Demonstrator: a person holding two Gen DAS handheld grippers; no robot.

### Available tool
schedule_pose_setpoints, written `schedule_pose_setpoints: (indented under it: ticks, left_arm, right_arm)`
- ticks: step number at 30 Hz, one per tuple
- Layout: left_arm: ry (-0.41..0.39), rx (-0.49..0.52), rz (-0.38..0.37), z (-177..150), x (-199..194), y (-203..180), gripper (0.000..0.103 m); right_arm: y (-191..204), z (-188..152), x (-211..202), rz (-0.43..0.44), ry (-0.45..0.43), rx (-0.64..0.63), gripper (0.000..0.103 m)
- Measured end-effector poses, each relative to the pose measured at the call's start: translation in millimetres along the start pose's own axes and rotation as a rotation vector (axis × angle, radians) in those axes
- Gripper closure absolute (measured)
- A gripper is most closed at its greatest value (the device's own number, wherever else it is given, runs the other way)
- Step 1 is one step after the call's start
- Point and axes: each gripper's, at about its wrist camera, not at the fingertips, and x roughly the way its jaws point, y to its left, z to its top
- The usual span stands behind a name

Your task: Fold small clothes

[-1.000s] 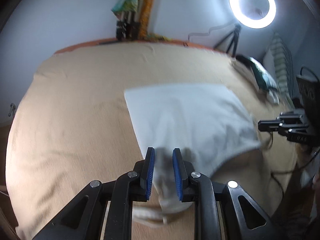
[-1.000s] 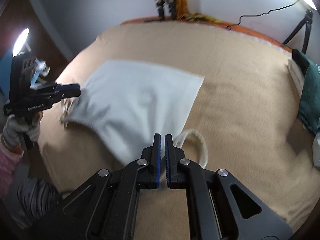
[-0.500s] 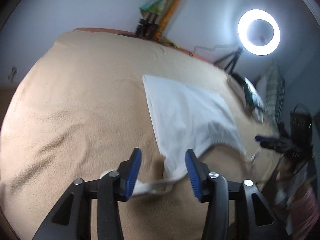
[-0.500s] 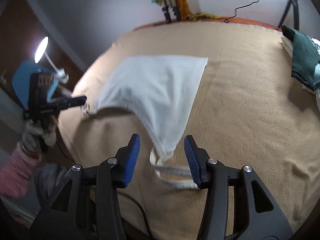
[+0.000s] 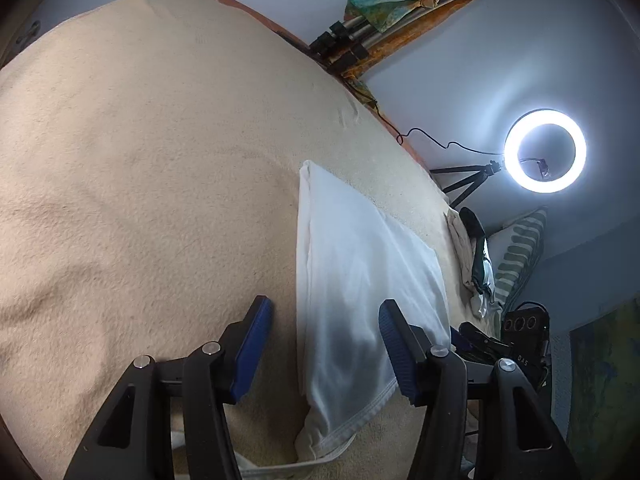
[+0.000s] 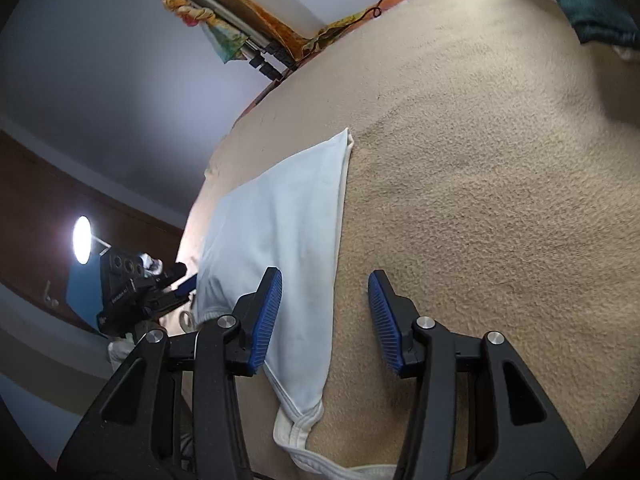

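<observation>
On the beige blanket (image 5: 140, 184) that covers the bed, a white tank top (image 5: 360, 272) lies flat, near the bed's near edge, its straps trailing toward that edge. In the left wrist view the left gripper (image 5: 324, 348) hangs over the garment's lower part, its 2 blue-padded jaws opening; the fabric's left edge runs between them, but neither pad touches it. To the right, past the top's far side, the right gripper (image 5: 480, 340) shows only as a dark body partly hidden behind the left one's finger. Beyond it, folded clothes (image 5: 476, 264) and a striped pillow (image 5: 516, 256) sit at the bed's right edge, with a lit ring light (image 5: 545, 151) on a tripod above. In the right wrist view the left gripper (image 6: 186, 282) sits at the bed's left edge. The tank top (image 6: 280, 232) lies next, its right edge between the right gripper's (image 6: 324, 320) jaws, which stand apart with nothing pinched.
</observation>
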Motion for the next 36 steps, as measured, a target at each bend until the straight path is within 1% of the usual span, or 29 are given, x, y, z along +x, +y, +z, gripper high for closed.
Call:
schedule_pose_setpoints:
  ticks: [3, 4, 7, 9, 11, 12, 13, 16, 18, 21, 26, 29, 36]
  left_arm:
    - [0.001, 0.004, -0.011, 1, 5, -3, 0.049]
    - [0.001, 0.001, -0.016, 2, 7, -3, 0.054]
    - [0.011, -0.013, -0.039, 3, 15, -3, 0.061]
    - [0.006, -0.008, -0.032, 4, 20, -4, 0.068]
    - [0.0, -0.011, -0.03, 3, 23, -5, 0.073]
    - [-0.003, -0.006, -0.021, 4, 25, -7, 0.081]
    - [-0.003, 0.004, -0.005, 4, 26, -8, 0.087]
    - [-0.028, 0.059, 0.052, 2, 26, -18, 0.095]
    - [-0.055, 0.116, 0.086, -1, 21, -29, 0.096]
    - [-0.09, 0.216, 0.143, -7, 14, -50, 0.097]
    - [-0.126, 0.319, 0.178, -15, 8, -81, 0.097]
    - [-0.144, 0.359, 0.186, -18, 7, -97, 0.097]
    - [-0.148, 0.413, 0.163, -20, 14, -136, 0.097]
  right_arm:
    - [-3, 3, 5, 0.032, -0.002, 0.023, 0.054]
    - [-2, 4, 7, 0.038, -0.001, 0.027, 0.055]
    - [4, 5, 14, 0.047, 0.002, 0.03, 0.055]
    - [6, 7, 18, 0.051, 0.003, 0.031, 0.059]
    - [9, 8, 24, 0.045, 0.012, 0.038, 0.07]
    - [10, 8, 27, 0.041, 0.021, 0.039, 0.073]
    - [11, 8, 29, 0.027, 0.026, 0.035, 0.079]
    - [25, 6, 30, -0.032, 0.029, -0.015, 0.091]
    - [37, 5, 26, -0.087, 0.02, -0.071, 0.094]
    - [55, 5, 19, -0.153, 0.005, -0.148, 0.095]
    - [82, 1, 2, -0.233, -0.034, -0.261, 0.096]
    - [92, -2, -10, -0.258, -0.054, -0.302, 0.096]
    - [107, -2, -44, -0.338, -0.107, -0.371, 0.096]
